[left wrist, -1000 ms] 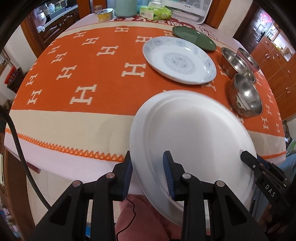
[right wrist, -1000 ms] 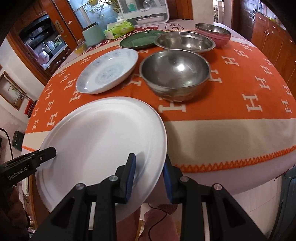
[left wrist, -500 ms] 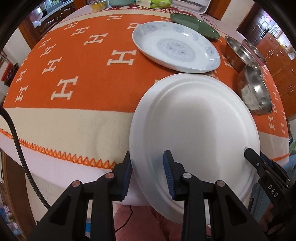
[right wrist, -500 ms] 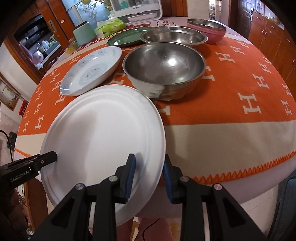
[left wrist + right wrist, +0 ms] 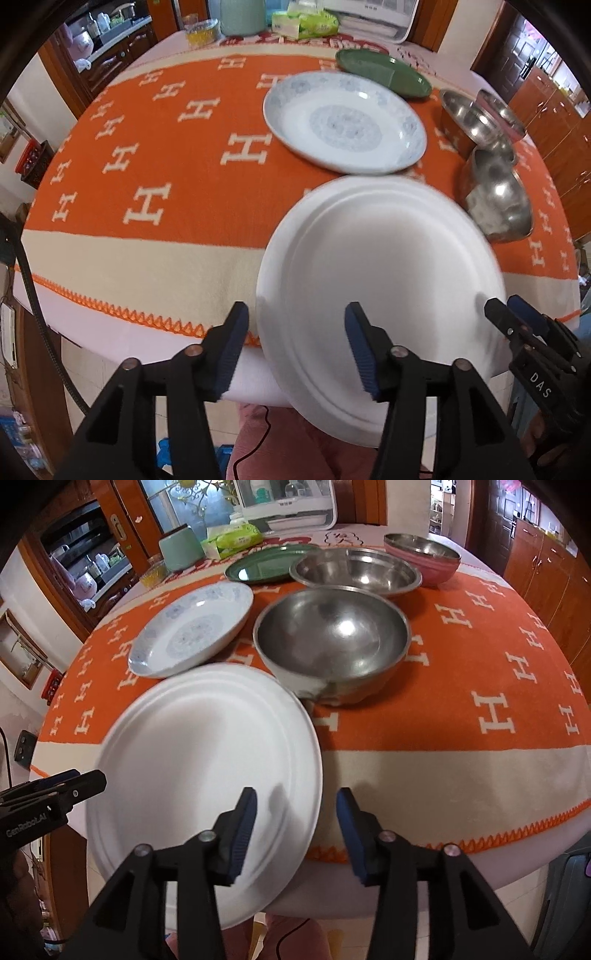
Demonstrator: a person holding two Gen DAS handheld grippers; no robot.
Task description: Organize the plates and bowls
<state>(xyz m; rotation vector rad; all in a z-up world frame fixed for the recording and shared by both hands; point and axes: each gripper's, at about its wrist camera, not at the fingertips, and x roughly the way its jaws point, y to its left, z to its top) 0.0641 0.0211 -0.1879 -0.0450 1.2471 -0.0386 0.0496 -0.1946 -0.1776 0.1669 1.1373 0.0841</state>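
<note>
At table's near edge, on orange H-pattern cloth (image 5: 184, 147): white plate (image 5: 380, 288) overhangs edge, its rim between both grippers' fingers. Left gripper (image 5: 295, 350) jaws have just been opening; pads now stand off the rim, no grip. Right gripper (image 5: 295, 830) same, jaws just opened, rim in the gap, pads apart from it. Beyond: patterned plate (image 5: 192, 627), steel bowl (image 5: 332, 638) just beside white plate, green plate (image 5: 266, 566) farther back.
</note>
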